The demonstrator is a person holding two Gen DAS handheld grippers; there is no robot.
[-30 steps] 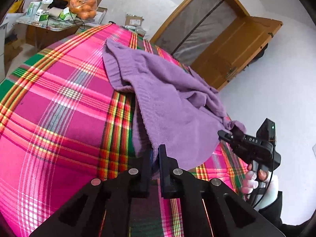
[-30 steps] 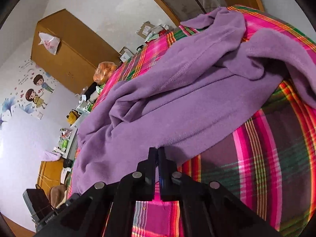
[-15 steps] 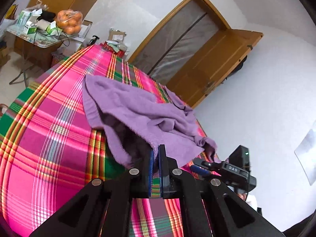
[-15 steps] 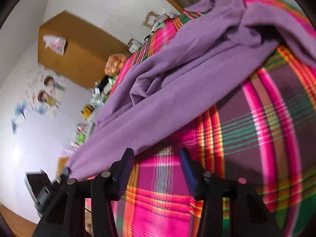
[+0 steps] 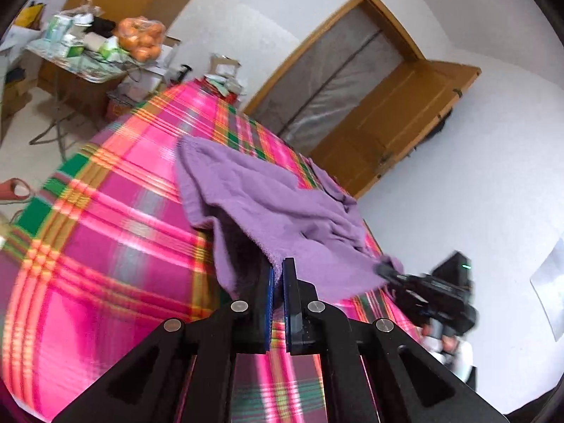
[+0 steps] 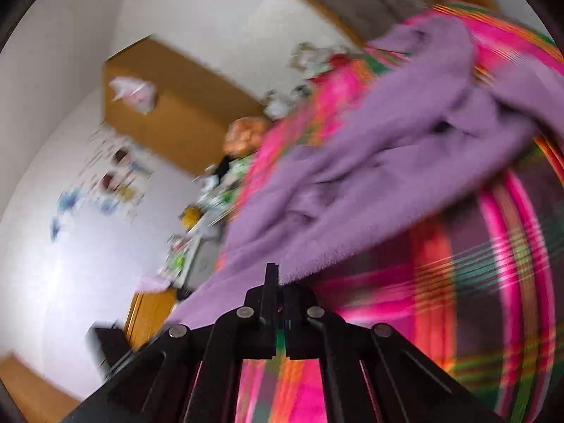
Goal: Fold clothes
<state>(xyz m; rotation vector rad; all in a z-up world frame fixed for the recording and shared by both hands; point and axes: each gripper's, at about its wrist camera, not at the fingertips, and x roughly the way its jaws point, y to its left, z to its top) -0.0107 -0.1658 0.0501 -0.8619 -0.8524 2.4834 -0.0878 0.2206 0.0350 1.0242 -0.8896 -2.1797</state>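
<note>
White walls, a wooden door [image 5: 398, 112] and a cluttered side table [image 5: 81, 67] surround a bed covered by a pink plaid blanket [image 5: 105, 239]. On it lies a purple garment [image 5: 275, 204], its near edge lifted off the blanket. Left gripper [image 5: 278, 275]: fingers clenched on that edge. Right gripper [image 6: 276, 278]: fingers likewise pinched shut on the garment's hem; the right wrist view is blurred.

Garment [image 5: 282, 208] lies on the bed cover [image 5: 105, 246], its near edge lifted off it between the left gripper [image 5: 277, 275] and the right gripper [image 5: 386, 269]. Cluttered table [image 5: 81, 67] stands beyond the bed's far left corner, door [image 5: 394, 120] behind the bed to the right.
</note>
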